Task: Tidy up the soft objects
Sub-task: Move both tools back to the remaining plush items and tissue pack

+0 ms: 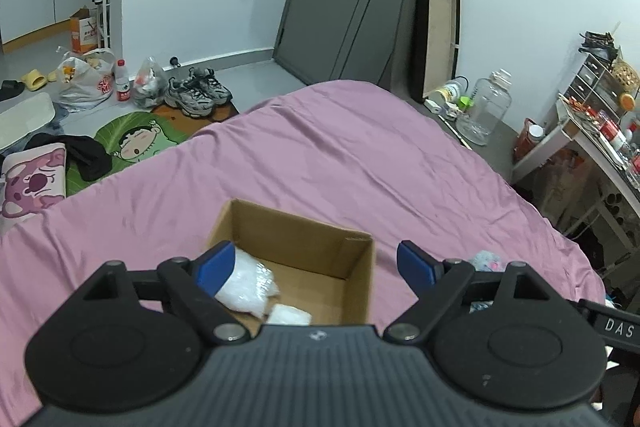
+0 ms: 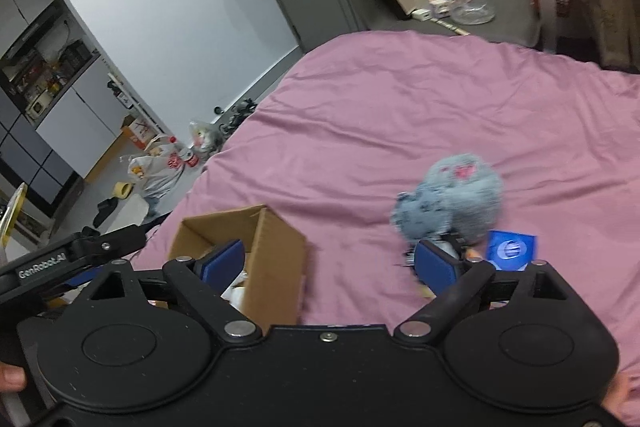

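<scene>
Careful: both claws, left claw point(image 1: 315, 263) and right claw point(image 2: 330, 263), hang spread and empty. Your grey plush point(image 2: 452, 203) lies on the bed point(image 2: 400, 107), right of the cardboard box point(image 2: 276, 259); a shallow pinch may slip off its fur.

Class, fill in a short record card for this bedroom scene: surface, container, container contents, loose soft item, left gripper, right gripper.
surface: pink bedsheet
container: open cardboard box on the sheet
container contents: white plastic-wrapped bundles
loose soft item: blue-grey plush toy on the sheet, outside the box
left gripper: open, empty, over the box
right gripper: open, empty, between box and toy
</scene>
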Demonstrator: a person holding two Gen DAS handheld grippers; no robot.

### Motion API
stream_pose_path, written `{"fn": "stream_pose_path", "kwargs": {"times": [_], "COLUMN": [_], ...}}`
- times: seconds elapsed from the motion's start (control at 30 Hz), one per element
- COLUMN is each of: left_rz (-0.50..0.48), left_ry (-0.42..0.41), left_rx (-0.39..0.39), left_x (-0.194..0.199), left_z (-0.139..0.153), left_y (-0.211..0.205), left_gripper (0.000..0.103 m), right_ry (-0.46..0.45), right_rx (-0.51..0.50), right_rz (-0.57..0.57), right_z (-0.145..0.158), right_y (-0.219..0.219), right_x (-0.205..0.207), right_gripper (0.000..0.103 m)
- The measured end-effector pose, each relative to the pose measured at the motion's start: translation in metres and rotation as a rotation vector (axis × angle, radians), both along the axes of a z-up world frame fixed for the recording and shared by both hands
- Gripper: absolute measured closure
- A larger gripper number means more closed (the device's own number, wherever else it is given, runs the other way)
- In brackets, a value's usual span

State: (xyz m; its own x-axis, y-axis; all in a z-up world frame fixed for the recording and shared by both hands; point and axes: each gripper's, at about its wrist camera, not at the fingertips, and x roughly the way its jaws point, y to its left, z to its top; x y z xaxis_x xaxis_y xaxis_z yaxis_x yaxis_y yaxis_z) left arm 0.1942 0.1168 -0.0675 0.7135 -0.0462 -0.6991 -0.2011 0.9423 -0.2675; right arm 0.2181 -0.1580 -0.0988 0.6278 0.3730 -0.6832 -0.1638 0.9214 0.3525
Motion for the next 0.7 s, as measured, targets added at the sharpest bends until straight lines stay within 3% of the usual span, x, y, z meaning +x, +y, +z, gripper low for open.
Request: {"fn": "stream_pose_path", "kwargs": {"times": [0.2,0.3,0.7], "left_rz": [-0.023,-0.033,-0.078], "left_ry": [0.009,0.021,0.037], "left_rx": [-0.014,0.003,0.158], "left_x": [-0.003,-0.004,-0.004], "left_z": [0.008,0.013,0.023], "left_y": [-0.02,-0.032,-0.101], "left_gripper": [0.016,0.01,0.007], "right_ry": [-0.002,0.003,0.008], "right_rx": [-0.019,-0.016,0.049], "right_rz": [-0.009,-0.014,-0.058], "right_z": [0.003,0.004,-0.011], "right_y": [-0.028,-0.042,-0.092], "right_x": [-0.003,-0.002,-0.003], "right_gripper": [0.0,0.0,0.0]}}
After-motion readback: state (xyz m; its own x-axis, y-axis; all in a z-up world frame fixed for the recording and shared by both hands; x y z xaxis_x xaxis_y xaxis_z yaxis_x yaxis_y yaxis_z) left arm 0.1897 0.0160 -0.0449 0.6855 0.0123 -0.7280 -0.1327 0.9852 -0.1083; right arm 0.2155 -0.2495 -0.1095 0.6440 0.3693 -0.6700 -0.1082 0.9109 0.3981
